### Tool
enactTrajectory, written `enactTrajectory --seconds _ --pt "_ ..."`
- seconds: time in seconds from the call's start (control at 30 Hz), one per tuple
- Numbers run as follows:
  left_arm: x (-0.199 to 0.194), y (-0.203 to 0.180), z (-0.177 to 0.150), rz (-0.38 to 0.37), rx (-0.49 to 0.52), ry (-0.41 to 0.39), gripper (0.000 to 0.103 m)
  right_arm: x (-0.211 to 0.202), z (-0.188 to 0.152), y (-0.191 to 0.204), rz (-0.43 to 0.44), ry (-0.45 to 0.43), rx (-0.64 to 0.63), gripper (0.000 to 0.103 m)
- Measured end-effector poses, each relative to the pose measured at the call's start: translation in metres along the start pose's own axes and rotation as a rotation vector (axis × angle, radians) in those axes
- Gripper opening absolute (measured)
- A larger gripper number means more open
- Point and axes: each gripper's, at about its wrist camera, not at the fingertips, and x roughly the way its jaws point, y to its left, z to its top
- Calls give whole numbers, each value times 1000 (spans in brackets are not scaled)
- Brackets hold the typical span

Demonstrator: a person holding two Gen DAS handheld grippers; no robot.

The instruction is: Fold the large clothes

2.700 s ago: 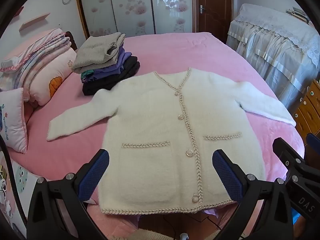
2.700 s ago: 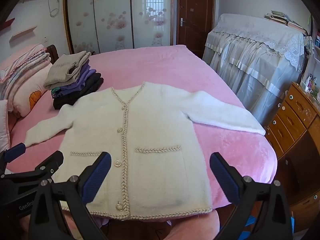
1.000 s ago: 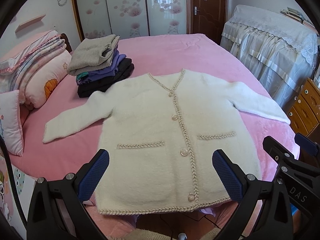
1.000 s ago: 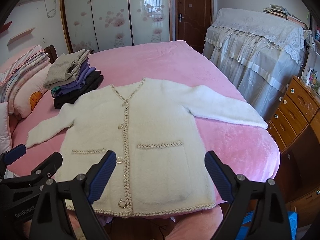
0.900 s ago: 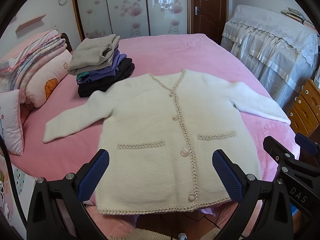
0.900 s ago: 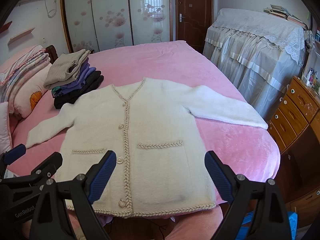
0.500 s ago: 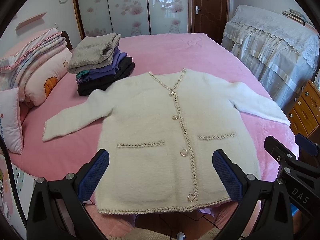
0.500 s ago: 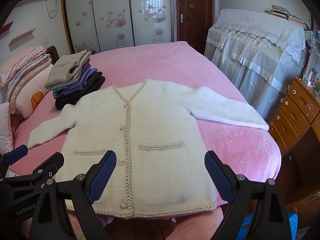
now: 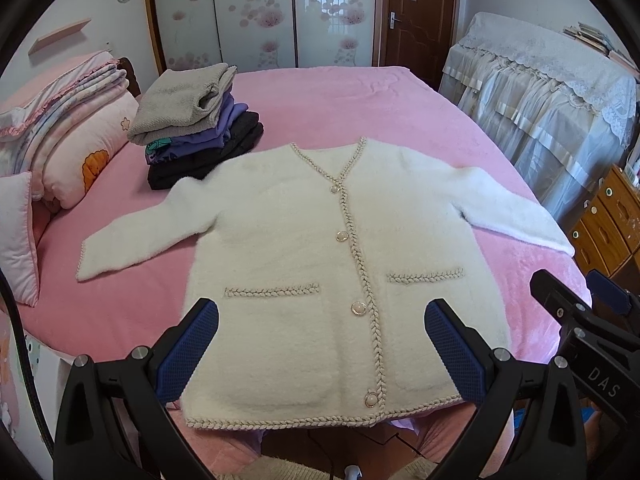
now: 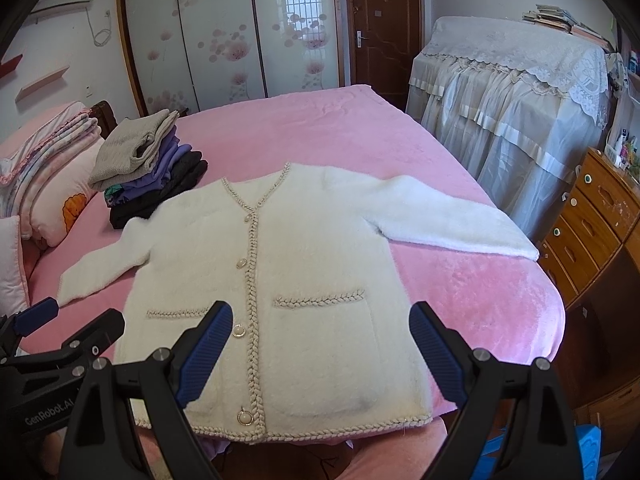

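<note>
A cream fuzzy cardigan [image 9: 304, 248] with braided trim and pearl buttons lies flat, front up, on the pink bed [image 9: 340, 100], sleeves spread to both sides. It also shows in the right wrist view [image 10: 308, 264]. Its hem lies at the bed's near edge. My left gripper [image 9: 320, 344] is open and empty, held above the hem. My right gripper [image 10: 320, 344] is open and empty, also above the hem. The right gripper shows at the right edge of the left wrist view [image 9: 580, 320]; the left gripper shows at the left edge of the right wrist view [image 10: 60, 340].
A stack of folded clothes [image 9: 192, 124] sits on the bed's far left. Pillows and a folded quilt [image 9: 60, 132] lie at the left. A lace-covered cabinet [image 9: 540, 92] and a wooden dresser [image 9: 608, 216] stand right of the bed. Wardrobe doors and a door are behind.
Both grippers have drifted slightly, so the cardigan sits a little differently in view. The cardigan itself has not moved and both grippers stay open.
</note>
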Motion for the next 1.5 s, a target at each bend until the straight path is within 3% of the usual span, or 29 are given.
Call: enactTrajectory --seconds 0.3,0.77,1.07,1.5 --pt "4 -12 9 20 10 -1 102 2 7 -19 -9 -34 21 91" --pt "-9 -48 48 65 67 -94 102 2 31 -53 -32 -111 16 91" --pt "-21 -80 102 73 98 -213 102 -12 72 -94 -81 -214 11 90" --pt "-31 -145 188 26 106 -341 102 -30 126 -158 -243 -349 19 90"
